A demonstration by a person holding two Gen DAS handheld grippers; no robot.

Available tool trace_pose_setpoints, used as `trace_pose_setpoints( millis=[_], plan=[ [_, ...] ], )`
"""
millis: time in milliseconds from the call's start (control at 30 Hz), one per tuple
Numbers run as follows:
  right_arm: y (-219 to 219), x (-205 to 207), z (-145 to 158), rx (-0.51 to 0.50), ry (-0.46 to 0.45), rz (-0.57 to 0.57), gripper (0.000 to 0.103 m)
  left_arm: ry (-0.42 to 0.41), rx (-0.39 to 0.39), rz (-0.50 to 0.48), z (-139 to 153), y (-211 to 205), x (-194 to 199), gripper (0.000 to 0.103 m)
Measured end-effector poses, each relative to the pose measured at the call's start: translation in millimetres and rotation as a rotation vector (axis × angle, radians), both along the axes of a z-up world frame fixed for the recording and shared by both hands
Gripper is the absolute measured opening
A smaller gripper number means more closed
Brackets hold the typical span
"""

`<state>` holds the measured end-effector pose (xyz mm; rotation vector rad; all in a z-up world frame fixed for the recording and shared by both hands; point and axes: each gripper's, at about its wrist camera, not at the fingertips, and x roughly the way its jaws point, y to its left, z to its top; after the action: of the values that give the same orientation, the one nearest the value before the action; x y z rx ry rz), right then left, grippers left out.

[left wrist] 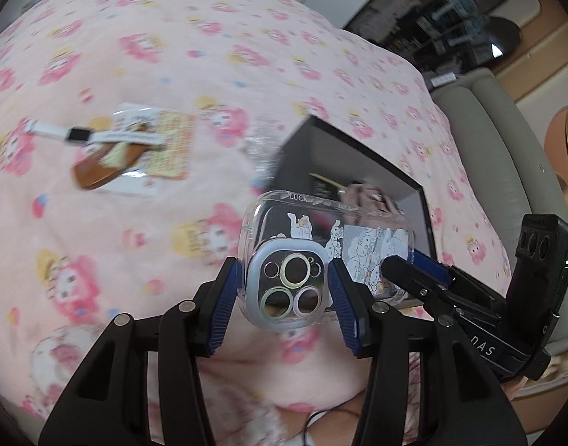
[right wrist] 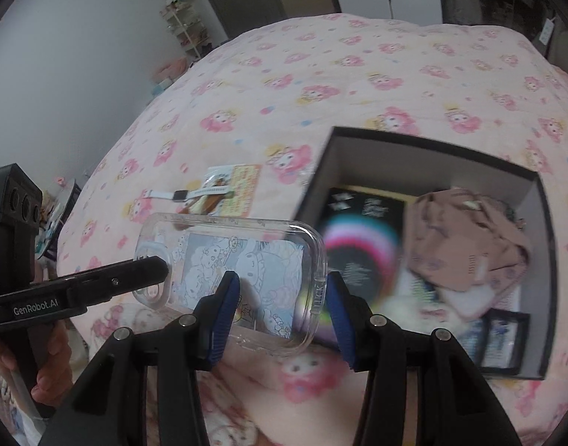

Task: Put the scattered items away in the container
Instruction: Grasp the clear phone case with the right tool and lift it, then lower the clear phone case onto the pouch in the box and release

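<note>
Clear phone case (left wrist: 323,256), embossed "LUCK", is held above the bed (left wrist: 172,55) beside the black box (right wrist: 536,223), both grippers' jaws grasping it: left gripper (left wrist: 284,290) marked "GenRobot.AI", right gripper (right wrist: 280,310).

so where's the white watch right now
The white watch lies on the pink bedspread, across a snack packet, left of the black box in both views.

Lay on the pink cartoon-print bedspread (right wrist: 358,74): an open dark box (right wrist: 536,186), a white-strapped watch (right wrist: 179,195) across a printed packet (right wrist: 239,189).
</note>
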<state>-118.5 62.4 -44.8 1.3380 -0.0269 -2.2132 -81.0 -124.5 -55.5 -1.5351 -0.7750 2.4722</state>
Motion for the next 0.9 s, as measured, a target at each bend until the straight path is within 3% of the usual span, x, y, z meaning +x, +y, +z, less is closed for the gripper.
trace_pose_setpoints(
  millis=[167, 400, 533, 900],
  plan=[
    [51, -32, 10, 0.021, 0.043, -0.062, 0.044, -0.005, -0.002, -0.080, -1, 55, -45, 0.049],
    [131, -75, -14, -0.112, -0.054, -0.209, 0.044, -0.056, 0.010, -0.136, -31, 112, -94, 0.051],
    [157, -90, -30, -0.137, -0.104, -0.258, 0.044, -0.095, 0.025, -0.156, -48, 134, -108, 0.051],
    [160, -106, -50, 0.080, -0.046, -0.341, 0.044, -0.122, 0.012, -0.192, -71, 165, -140, 0.054]
  ],
)
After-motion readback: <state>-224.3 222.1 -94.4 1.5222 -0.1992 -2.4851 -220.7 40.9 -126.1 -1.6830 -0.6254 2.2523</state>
